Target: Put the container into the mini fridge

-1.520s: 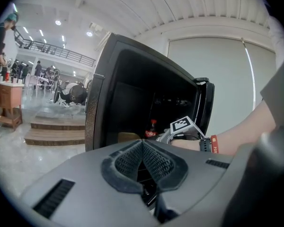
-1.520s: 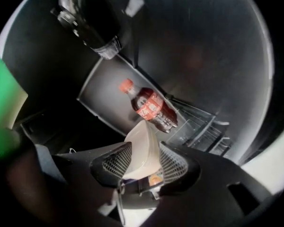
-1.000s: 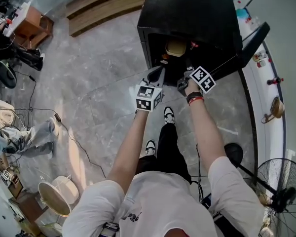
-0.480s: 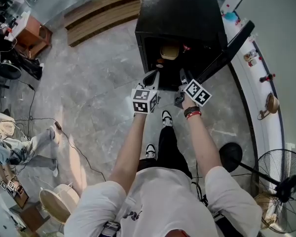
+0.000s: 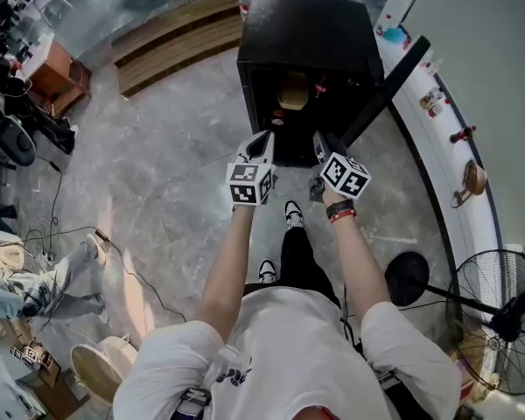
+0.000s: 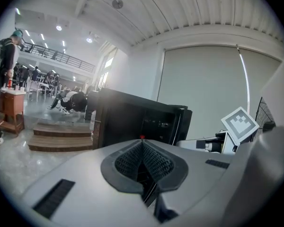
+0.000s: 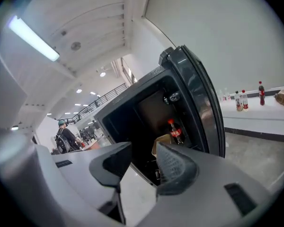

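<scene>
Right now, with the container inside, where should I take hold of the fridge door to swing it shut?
Probably the free vertical edge of the fridge door, with the open right gripper coming from its outer, right side: it stands wide open, that edge turned toward you.

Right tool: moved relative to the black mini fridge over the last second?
Yes. The right tool has pulled back from the open front of the black mini fridge, toward the person.

Mini fridge glossy black; floor polished grey stone; steps wood; shirt white cloth.
</scene>
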Tool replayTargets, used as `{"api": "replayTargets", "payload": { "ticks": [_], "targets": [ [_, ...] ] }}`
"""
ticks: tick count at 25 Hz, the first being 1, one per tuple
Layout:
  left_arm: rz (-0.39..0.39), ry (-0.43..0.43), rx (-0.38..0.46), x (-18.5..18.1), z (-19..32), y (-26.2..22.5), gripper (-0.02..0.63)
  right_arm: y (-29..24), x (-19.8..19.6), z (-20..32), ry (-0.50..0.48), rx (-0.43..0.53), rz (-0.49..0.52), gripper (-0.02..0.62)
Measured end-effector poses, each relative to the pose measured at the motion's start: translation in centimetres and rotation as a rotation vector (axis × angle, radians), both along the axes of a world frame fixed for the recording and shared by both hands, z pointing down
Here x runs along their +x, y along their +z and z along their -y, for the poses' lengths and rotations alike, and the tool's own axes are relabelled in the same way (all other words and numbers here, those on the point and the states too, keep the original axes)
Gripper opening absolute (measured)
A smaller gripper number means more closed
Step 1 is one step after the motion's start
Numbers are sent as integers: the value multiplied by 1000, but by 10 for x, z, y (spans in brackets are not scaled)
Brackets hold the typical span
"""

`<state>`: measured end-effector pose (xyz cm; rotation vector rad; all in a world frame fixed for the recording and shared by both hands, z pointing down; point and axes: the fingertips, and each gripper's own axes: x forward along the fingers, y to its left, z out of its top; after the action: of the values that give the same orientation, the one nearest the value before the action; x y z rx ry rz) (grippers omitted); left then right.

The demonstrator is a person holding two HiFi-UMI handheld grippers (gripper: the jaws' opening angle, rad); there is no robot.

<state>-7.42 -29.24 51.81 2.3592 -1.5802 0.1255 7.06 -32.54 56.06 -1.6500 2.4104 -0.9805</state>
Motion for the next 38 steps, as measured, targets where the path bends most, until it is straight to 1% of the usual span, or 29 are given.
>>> {"api": "replayTargets", "payload": {
  "ticks": [3, 6, 8, 11, 12, 15, 17, 21, 26, 28, 33, 38],
  "targets": [
    [-26, -7, 2, -8, -17, -14, 20, -21, 5, -19, 11, 30, -35, 170],
    [-52, -13, -13, -15, -37, -21, 20, -40, 8, -42, 13, 69, -120, 150],
    [-39, -13, -13, -18, -47, -24, 20, -52, 7, -53, 5, 91, -161, 150],
    [-9, -10, 8, -20, -60, -33, 20, -60, 1, -67, -18, 84, -159, 143],
    [0, -7, 17, -20, -65, -36, 20, -62, -2, -73, -32, 83, -172, 143],
    [41, -6, 43, -19, -78, -47, 20, -67, -10, -92, -70, 117, -235, 135],
    [61, -12, 59, -20, -87, -55, 20, -73, -14, -104, -72, 135, -244, 120],
    [79, -12, 86, -23, -103, -68, 20, -91, -19, -123, -67, 170, -263, 101],
    [73, -28, 102, -29, -116, -75, 20, -105, -27, -141, -80, 215, -340, 71],
    [64, -37, 109, -34, -120, -80, 20, -109, -31, -144, -77, 228, -343, 58],
    [51, -35, 128, -42, -130, -92, 20, -123, -34, -150, -52, 232, -287, 18],
    [46, -28, 140, -44, -139, -96, 20, -130, -35, -157, -41, 242, -285, 15]
  ]
}}
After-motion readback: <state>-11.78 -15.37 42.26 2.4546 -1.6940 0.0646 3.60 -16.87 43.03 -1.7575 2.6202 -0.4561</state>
